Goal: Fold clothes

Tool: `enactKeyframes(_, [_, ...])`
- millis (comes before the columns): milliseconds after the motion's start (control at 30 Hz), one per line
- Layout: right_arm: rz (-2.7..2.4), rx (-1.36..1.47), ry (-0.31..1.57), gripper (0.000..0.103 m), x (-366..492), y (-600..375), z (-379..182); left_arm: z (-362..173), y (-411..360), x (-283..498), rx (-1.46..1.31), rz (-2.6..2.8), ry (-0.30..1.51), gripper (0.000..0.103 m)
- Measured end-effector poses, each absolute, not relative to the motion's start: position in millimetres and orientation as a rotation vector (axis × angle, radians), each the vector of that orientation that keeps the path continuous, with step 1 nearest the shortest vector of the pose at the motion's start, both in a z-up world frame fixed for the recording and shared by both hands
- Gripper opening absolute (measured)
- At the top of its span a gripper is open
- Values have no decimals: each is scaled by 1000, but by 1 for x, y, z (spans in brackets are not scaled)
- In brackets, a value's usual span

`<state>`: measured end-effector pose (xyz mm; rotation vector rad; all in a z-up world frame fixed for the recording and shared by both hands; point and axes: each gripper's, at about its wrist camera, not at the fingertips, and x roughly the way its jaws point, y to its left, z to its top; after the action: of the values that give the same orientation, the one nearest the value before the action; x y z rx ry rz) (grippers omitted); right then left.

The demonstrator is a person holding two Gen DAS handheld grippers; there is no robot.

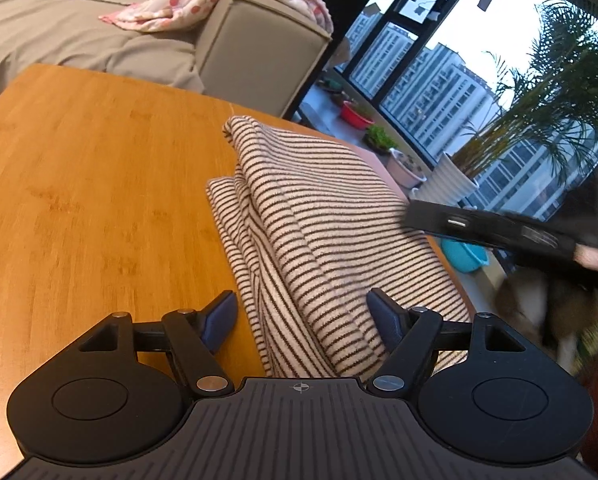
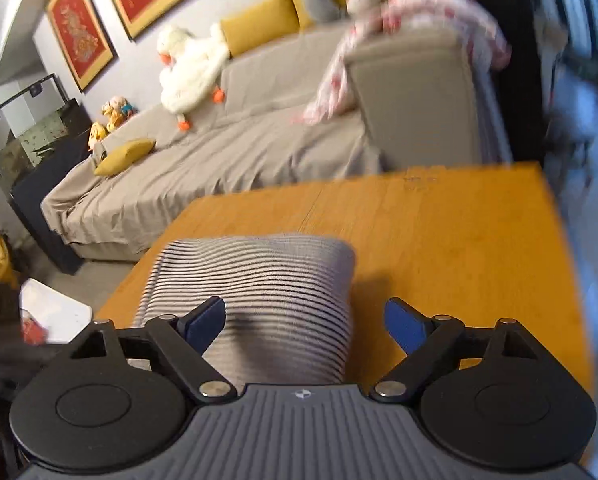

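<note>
The striped garment is lying on the wooden table, already doubled into a long, thick bundle with layers stacked along its near edge, so I'd call the fold well along; what looks left to me is one more fold across the length, or just squaring up those uneven layers. My left gripper sits low over the near end with its jaws well apart, one blue pad on each side of the cloth edge, nothing pinched that I can see. My right gripper is spread wide too, over the other end of the bundle, holding nothing. The left view gives me the layered edge in sharp detail, plus the right tool's black body at the far side, the window and the potted palm. The right view is smeared, but it alone shows the garment's full width, the bare table beyond it, the sofa with the plush duck and the framed pictures.
</note>
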<state>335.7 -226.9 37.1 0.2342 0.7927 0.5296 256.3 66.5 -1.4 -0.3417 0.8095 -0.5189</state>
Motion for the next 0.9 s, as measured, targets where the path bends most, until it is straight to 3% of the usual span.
enactKeyframes(67, [548, 244, 820, 99, 343, -219, 33, 0, 67, 256, -333, -521, 806, 74])
enactKeyframes(100, [559, 250, 828, 97, 345, -215, 33, 0, 67, 256, -333, -523, 805, 73])
enactKeyframes(133, [570, 255, 836, 85, 347, -212, 32, -1, 67, 257, -335, -527, 805, 72])
enactKeyframes(300, [623, 149, 670, 78, 315, -208, 51, -1, 67, 260, -345, -553, 805, 72])
enactKeyframes(367, [584, 120, 713, 74, 321, -212, 43, -2, 66, 261, -347, -551, 805, 72])
enactKeyframes(467, [573, 182, 782, 80, 335, -221, 29, -1, 63, 261, -336, -543, 802, 72])
enactKeyframes(667, [591, 179, 712, 80, 342, -210, 52, 3, 60, 259, -315, -529, 804, 73])
enactKeyframes(900, [511, 94, 788, 79, 362, -188, 30, 9, 57, 255, -281, -506, 798, 74])
